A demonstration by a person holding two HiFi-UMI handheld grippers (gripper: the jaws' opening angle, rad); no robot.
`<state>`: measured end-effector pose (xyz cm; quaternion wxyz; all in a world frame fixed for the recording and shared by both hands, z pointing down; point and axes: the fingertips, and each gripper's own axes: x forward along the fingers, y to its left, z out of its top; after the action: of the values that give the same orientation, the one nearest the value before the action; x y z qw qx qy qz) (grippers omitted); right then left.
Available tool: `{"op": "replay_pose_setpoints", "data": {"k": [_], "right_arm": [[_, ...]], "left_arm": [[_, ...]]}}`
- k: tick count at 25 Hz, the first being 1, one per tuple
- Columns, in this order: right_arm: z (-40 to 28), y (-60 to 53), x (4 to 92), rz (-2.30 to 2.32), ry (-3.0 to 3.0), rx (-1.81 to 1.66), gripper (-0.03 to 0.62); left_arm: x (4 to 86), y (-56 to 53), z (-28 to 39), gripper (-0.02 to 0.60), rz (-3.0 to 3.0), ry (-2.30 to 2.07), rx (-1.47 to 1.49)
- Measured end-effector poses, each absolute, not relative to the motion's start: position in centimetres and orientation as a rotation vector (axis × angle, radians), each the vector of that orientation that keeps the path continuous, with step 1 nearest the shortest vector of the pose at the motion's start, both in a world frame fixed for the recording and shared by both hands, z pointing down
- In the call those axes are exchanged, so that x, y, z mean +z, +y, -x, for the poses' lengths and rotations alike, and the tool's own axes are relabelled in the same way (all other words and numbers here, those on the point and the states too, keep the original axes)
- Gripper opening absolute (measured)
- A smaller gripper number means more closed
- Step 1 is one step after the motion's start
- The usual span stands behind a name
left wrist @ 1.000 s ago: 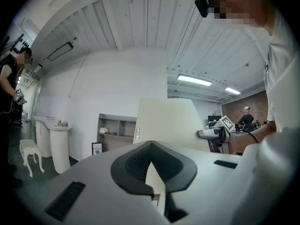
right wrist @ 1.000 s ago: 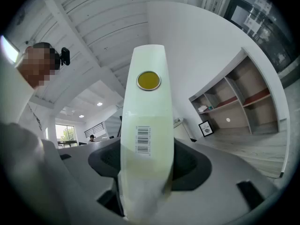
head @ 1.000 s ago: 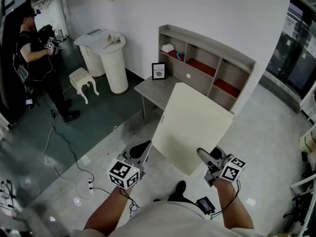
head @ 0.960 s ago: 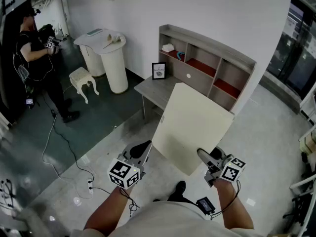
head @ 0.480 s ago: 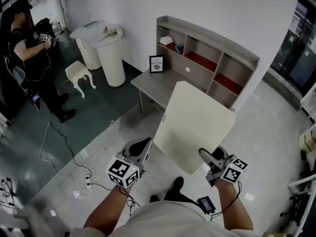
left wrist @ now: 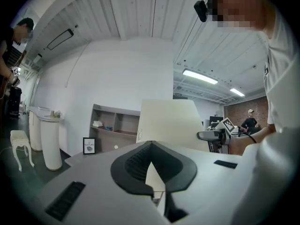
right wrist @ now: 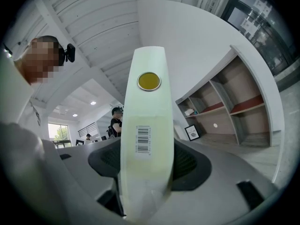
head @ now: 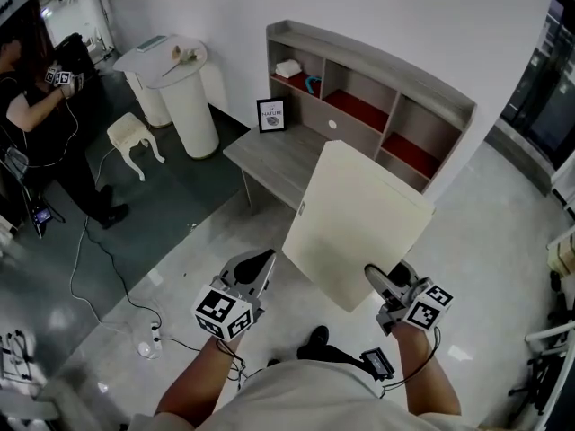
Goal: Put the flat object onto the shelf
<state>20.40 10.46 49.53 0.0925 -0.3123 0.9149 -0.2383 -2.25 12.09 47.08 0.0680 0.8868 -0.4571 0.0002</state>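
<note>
White room; shelf [head: 406,83] stands far. Board [head: 359,223] clamped by right gripper [head: 375,282], left gripper [head: 261,263] pinching its edge. Carry under way; placing remains.

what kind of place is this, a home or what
Likely a staged studio or lab space, not a home: a grey wooden desk with a cubby shelf stands on a bare polished floor, loose black cables trail across it, and another person in black seems to hold marker cubes.
</note>
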Motion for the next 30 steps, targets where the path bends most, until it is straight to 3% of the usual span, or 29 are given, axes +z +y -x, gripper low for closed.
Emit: {"op": "replay_pose_setpoints", "data": {"k": [14,30], "right_arm": [[-28.9,0.5,49.1,0.930,2.697,-0.696,0.290],[-25.7,-7.4,49.0,0.963,2.697,-0.684,0.290]], "left_arm": [[47.4,2.5,-5.3,0.012,-2.653,-1.401,0.022],[47.4,-7.3,-3.4,0.012,-2.697,-1.328,0.033]]}}
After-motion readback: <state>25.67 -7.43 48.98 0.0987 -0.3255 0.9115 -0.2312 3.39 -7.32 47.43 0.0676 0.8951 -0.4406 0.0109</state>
